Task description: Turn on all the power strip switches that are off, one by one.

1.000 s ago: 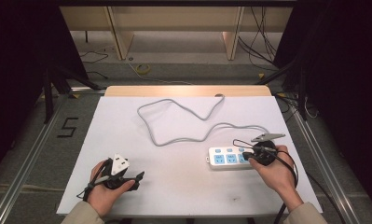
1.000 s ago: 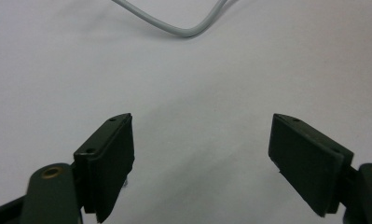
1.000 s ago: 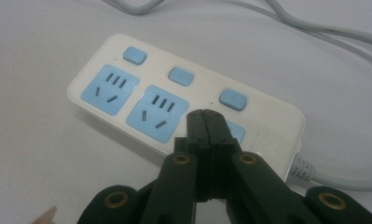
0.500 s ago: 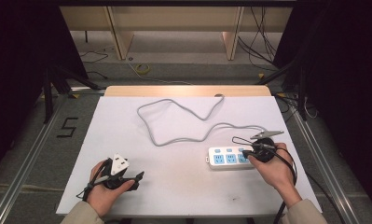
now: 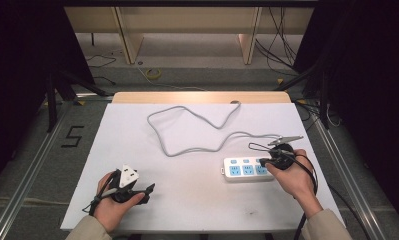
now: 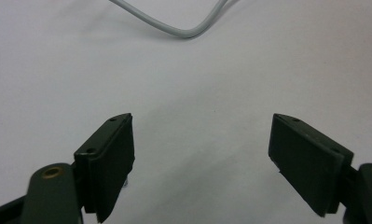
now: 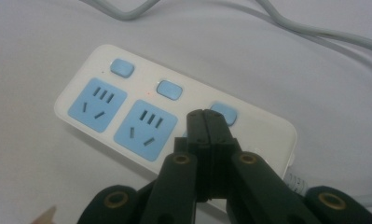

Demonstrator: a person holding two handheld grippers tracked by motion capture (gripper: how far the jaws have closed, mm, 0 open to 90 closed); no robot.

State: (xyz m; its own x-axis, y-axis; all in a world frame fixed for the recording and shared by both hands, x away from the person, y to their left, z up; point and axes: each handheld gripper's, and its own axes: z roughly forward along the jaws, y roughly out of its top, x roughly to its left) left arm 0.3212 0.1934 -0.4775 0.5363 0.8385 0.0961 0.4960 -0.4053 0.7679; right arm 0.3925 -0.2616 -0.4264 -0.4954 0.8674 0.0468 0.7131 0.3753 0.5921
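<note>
A white power strip (image 5: pixel 242 169) with blue sockets and blue buttons lies at the table's right front; its grey cable (image 5: pixel 197 125) loops toward the far edge. My right gripper (image 5: pixel 263 161) hovers over the strip's right end, jaws pressed together with nothing between them. In the right gripper view the right gripper (image 7: pixel 207 120) has its tip just beside the third blue button (image 7: pixel 224 112) of the power strip (image 7: pixel 81 95). My left gripper (image 5: pixel 146 194) rests at the left front, open; in its own view the left gripper (image 6: pixel 202 158) has bare table between its jaws and the cable (image 6: pixel 183 32) beyond them.
The white table (image 5: pixel 137 130) has a wooden strip along its far edge. Metal rails run down both sides on the floor, with a "5" marker (image 5: pixel 72 136) at the left. Loose cables lie on the floor behind and to the right.
The right gripper has edged slightly left over the strip's right end. The left hand has stayed put.
</note>
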